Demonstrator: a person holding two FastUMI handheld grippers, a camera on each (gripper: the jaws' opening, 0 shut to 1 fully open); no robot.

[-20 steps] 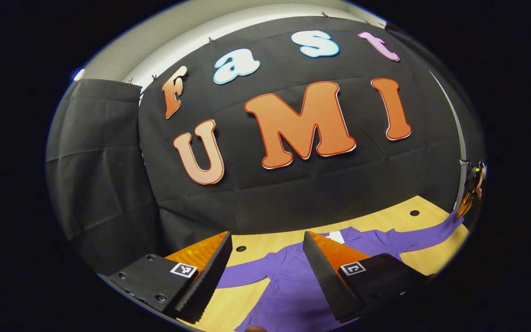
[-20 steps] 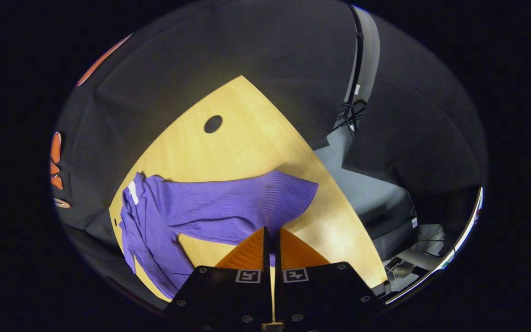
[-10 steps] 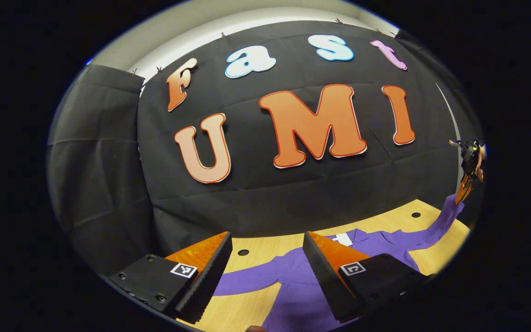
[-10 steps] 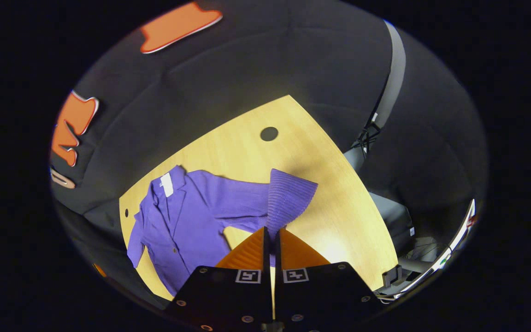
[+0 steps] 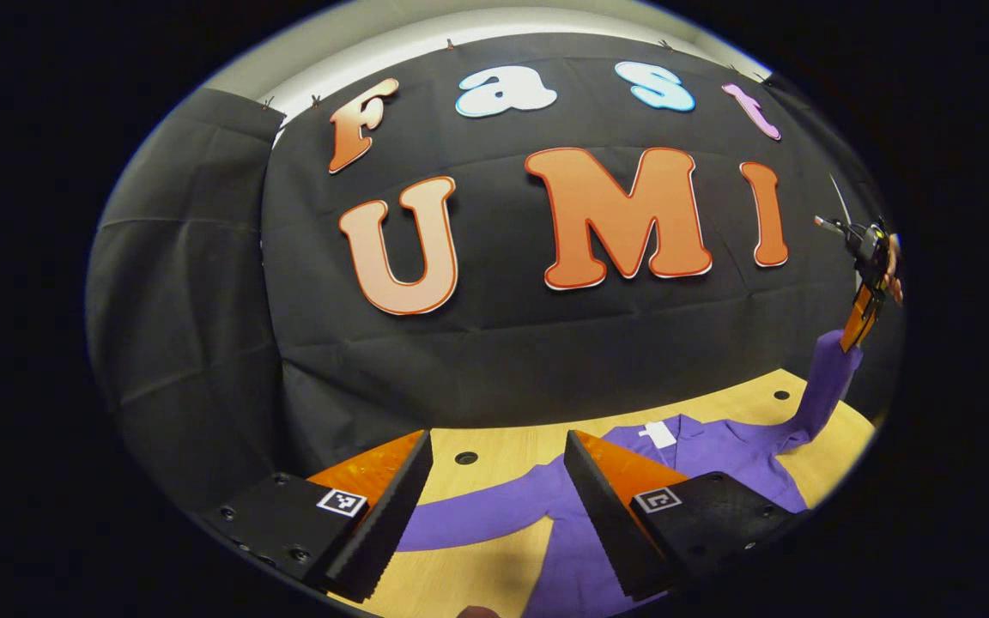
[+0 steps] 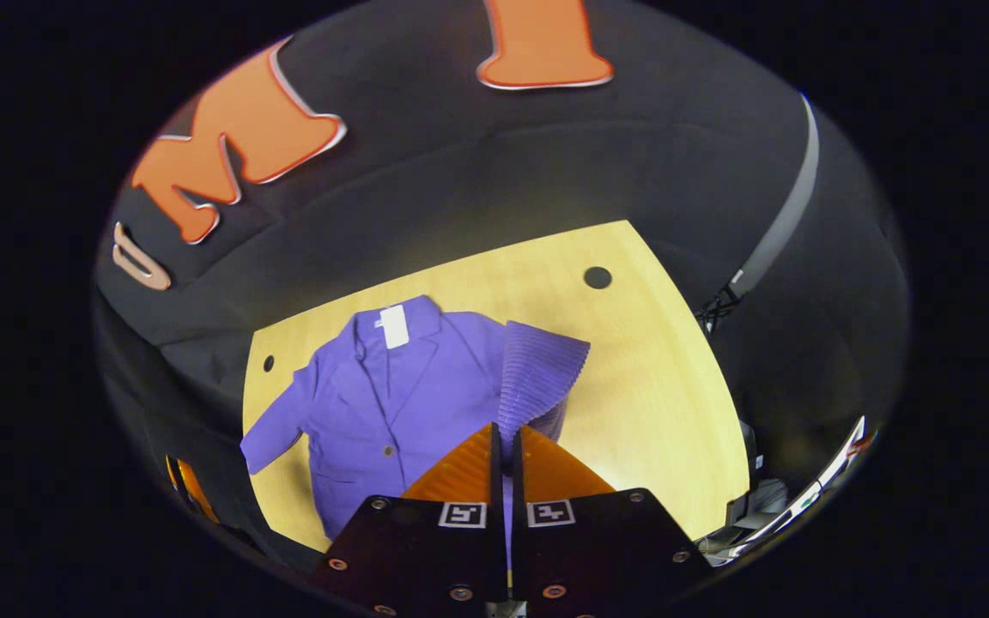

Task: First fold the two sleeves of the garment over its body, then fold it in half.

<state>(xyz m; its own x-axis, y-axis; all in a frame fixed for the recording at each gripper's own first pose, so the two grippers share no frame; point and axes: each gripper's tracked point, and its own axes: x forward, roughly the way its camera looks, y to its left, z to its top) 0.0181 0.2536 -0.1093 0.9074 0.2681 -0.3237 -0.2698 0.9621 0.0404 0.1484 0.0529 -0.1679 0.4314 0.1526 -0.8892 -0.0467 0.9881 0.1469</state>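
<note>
Pinching purple sleeve [image 6: 537, 369] in right tongs [image 6: 507, 438], blank white neck label [image 6: 394, 326]

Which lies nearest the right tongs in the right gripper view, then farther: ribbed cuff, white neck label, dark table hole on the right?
1. Ribbed cuff, pinched in the right tongs.
2. White neck label, up-left at the collar.
3. Dark table hole, up-right near the table's far edge.
</note>
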